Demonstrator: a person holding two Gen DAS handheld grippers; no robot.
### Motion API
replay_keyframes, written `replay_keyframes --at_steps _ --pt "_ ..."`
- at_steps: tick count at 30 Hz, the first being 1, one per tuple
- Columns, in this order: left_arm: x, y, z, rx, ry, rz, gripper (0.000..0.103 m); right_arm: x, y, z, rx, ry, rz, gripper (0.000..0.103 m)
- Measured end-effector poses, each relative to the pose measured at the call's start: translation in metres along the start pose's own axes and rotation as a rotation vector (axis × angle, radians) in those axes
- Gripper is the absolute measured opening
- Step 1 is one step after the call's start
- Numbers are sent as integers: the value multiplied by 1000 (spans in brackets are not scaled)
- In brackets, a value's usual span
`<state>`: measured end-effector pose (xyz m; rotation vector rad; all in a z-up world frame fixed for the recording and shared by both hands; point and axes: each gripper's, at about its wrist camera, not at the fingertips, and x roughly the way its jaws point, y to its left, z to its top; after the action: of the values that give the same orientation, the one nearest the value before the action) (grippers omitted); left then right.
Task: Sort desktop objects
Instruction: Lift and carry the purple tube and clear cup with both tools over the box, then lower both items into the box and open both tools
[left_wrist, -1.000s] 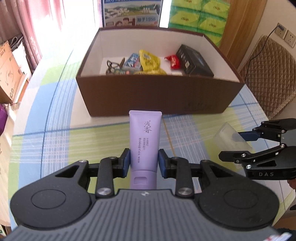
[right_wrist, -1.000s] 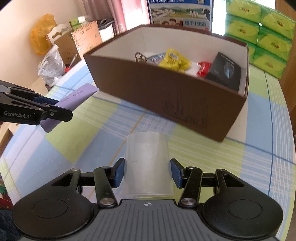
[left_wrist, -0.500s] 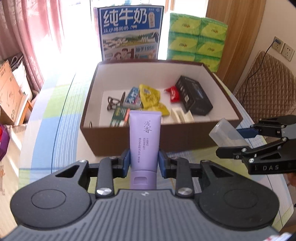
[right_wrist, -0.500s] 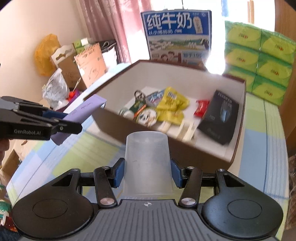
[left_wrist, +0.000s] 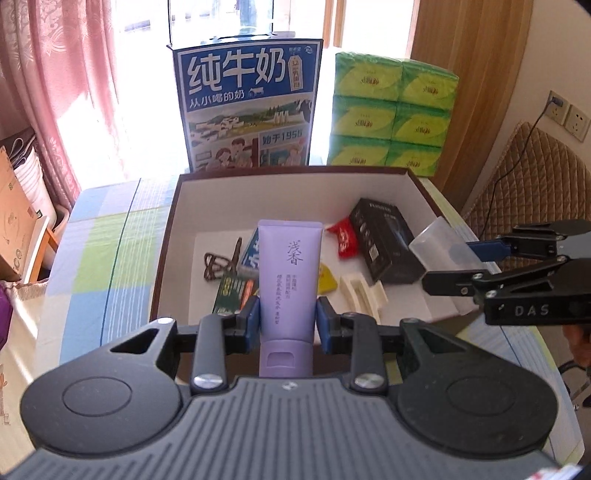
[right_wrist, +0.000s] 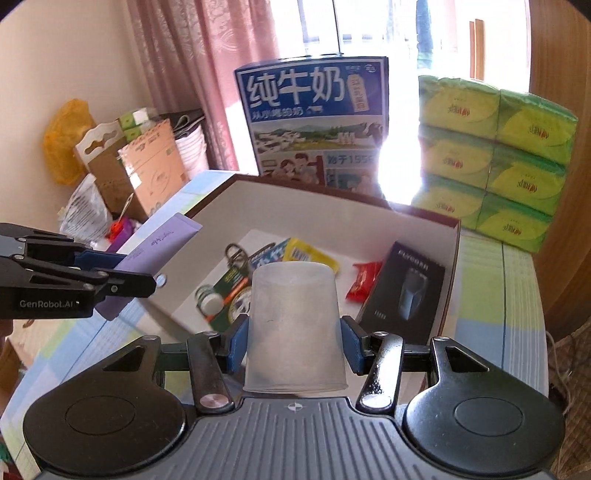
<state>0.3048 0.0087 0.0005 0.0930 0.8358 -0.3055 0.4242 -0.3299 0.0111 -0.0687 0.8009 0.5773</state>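
My left gripper (left_wrist: 288, 323) is shut on a purple tube (left_wrist: 289, 273) and holds it in the air over the front of the brown box (left_wrist: 164, 236). My right gripper (right_wrist: 293, 345) is shut on a clear plastic cup (right_wrist: 293, 328), held above the box's near wall (right_wrist: 448, 288). The right gripper (left_wrist: 480, 262) with the cup (left_wrist: 441, 243) shows at the right in the left wrist view. The left gripper (right_wrist: 114, 269) with the tube (right_wrist: 155, 254) shows at the left in the right wrist view.
The box holds a black carton (left_wrist: 384, 240), a red packet (left_wrist: 345, 238), yellow sachets (right_wrist: 312, 254), scissors (left_wrist: 218, 262) and several small items. A blue milk carton (left_wrist: 247, 107) and green tissue packs (left_wrist: 391, 114) stand behind it. A padded chair (left_wrist: 524, 184) stands at the right.
Both grippers have risen and moved forward from beside the box's front wall to above the box, each keeping its object. The box's inside now lies below them.
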Motion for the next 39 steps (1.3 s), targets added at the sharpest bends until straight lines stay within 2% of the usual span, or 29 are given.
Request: replay_keyframes --at_steps 14,28,39 --pt "76 5 46 6 53 17 27 61 -18 30 52 45 -15 49" --pt "162 34 69 -18 148 64 27 126 -46 50 119 96 -62 49" --pt "188 47 77 -25 164 95 27 148 -47 55 116 112 -68 49"
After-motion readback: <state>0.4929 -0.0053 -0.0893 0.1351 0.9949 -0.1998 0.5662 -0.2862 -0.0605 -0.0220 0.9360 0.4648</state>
